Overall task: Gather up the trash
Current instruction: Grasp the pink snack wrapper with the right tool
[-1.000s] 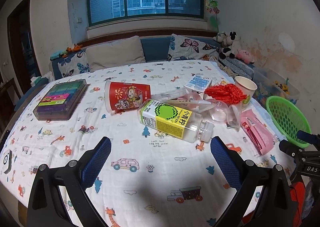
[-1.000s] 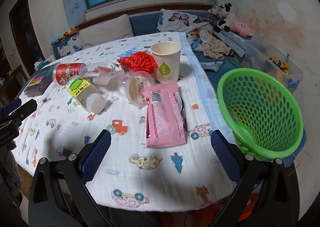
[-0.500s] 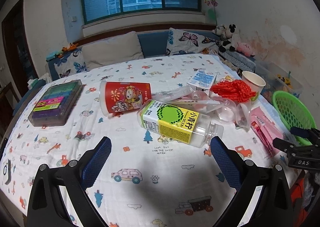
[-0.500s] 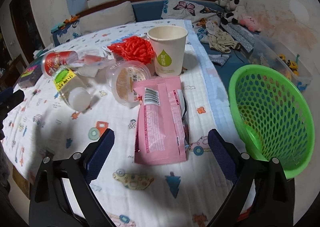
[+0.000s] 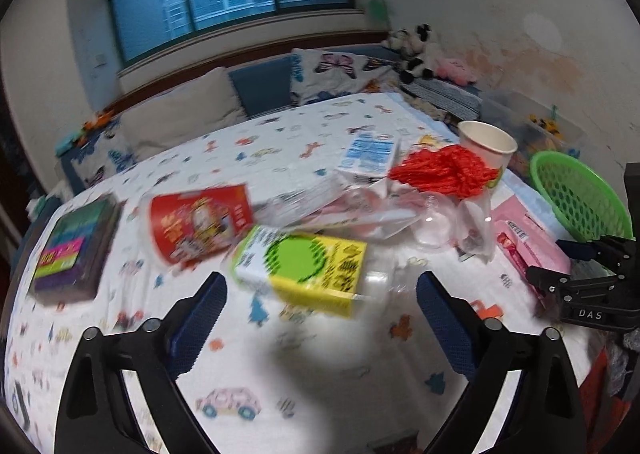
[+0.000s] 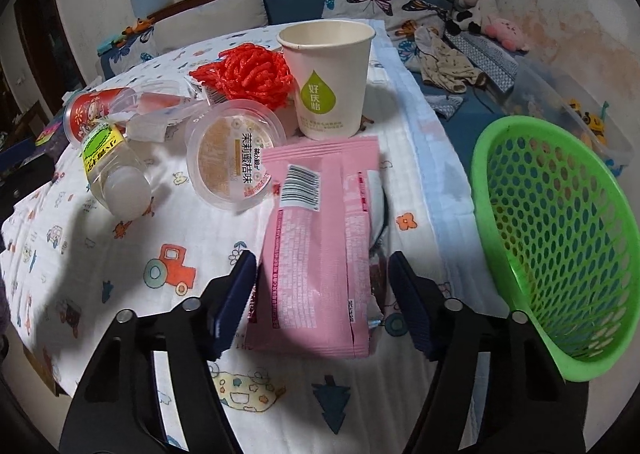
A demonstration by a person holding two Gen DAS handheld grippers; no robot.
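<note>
Two grippers are at work. We find the right gripper (image 6: 322, 296) closing astride the pink wrapper (image 6: 316, 246), pads not yet pressing, beside the green basket (image 6: 560, 238). The left gripper (image 5: 320, 318), jaws apart and narrowing, nears the bottle (image 5: 300, 268), farther from that basket. Next: clamp, lift, drop in.

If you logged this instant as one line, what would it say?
task: collect trash | right gripper: jaws closing around pink wrapper | left gripper: jaws closing, nothing gripped, nearing bottle | green basket: looks empty
</note>
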